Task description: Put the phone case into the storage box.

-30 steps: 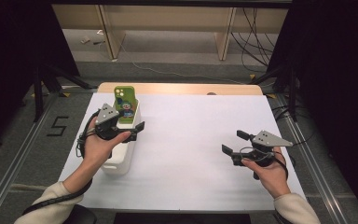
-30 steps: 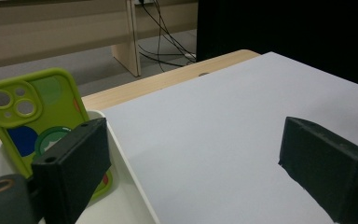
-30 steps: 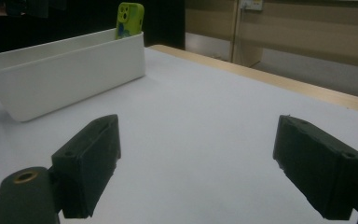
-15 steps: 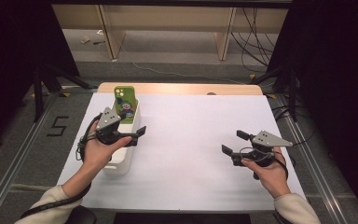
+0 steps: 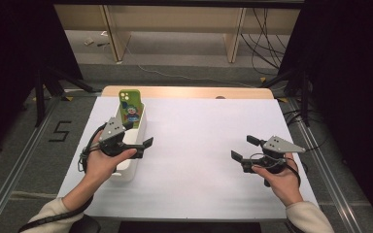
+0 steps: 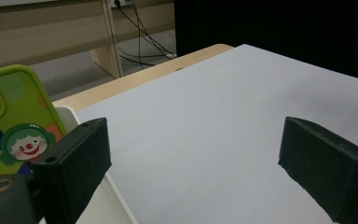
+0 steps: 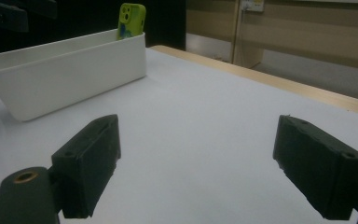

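The white bench [image 5: 199, 145] sits in a dark room. The left hand-held gripper [image 5: 143, 145] is open over the white bin [image 5: 138, 124] near the left edge. The green phone [image 5: 128, 107] stands upright just beyond it. The right hand-held gripper [image 5: 240, 150] is open, far away.

free: white table [image 5: 199, 141] centre and right | obstacle: white bin [image 5: 135, 133] with upright phone case [image 5: 129, 108], left

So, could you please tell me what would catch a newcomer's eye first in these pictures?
The bright green phone case with a clown picture stands upright at the far end of the white bin on the table's left side. The left gripper hovers open over the bin, while the right gripper waits open above the white table.
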Tool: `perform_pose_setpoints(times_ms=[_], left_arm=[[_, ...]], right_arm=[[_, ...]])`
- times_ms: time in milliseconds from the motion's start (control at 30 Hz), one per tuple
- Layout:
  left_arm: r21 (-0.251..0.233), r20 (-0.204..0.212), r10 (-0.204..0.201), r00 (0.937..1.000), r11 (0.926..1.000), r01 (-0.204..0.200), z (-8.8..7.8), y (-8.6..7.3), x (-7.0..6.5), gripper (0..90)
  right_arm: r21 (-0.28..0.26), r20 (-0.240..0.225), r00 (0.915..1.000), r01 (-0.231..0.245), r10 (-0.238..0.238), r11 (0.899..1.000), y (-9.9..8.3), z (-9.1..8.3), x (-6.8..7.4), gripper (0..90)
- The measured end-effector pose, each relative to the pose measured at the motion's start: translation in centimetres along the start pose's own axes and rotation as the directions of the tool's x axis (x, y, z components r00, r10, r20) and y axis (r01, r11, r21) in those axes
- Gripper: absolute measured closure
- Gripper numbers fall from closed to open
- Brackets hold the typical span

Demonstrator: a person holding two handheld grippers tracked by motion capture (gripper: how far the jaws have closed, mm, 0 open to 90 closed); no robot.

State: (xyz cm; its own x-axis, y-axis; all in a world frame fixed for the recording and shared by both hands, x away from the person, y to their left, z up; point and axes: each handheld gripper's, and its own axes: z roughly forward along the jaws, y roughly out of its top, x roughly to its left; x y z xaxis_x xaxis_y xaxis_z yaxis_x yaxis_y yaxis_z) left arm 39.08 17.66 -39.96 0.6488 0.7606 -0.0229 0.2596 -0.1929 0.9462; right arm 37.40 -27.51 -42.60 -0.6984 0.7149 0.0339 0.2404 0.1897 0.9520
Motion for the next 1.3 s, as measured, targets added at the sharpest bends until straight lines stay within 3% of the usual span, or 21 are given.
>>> perform_pose_setpoints(times_ms=[767, 1300], left_arm=[[-0.008, 0.020, 0.021, 0.9996, 0.9997, -0.021, -0.8, -0.9, -0.3, 8.0], [-0.009, 0.027, 0.024, 0.9993, 0.9997, -0.023, -0.7, -1.0, -0.6, 8.1]], right_arm=[[0.002, 0.008, 1.0000, -0.001, 0.001, 1.000, -0.6, -1.7, -0.1, 15.9], [0.001, 0.007, 1.0000, -0.006, 0.006, 1.000, -0.8, -1.6, 0.0, 15.9]])
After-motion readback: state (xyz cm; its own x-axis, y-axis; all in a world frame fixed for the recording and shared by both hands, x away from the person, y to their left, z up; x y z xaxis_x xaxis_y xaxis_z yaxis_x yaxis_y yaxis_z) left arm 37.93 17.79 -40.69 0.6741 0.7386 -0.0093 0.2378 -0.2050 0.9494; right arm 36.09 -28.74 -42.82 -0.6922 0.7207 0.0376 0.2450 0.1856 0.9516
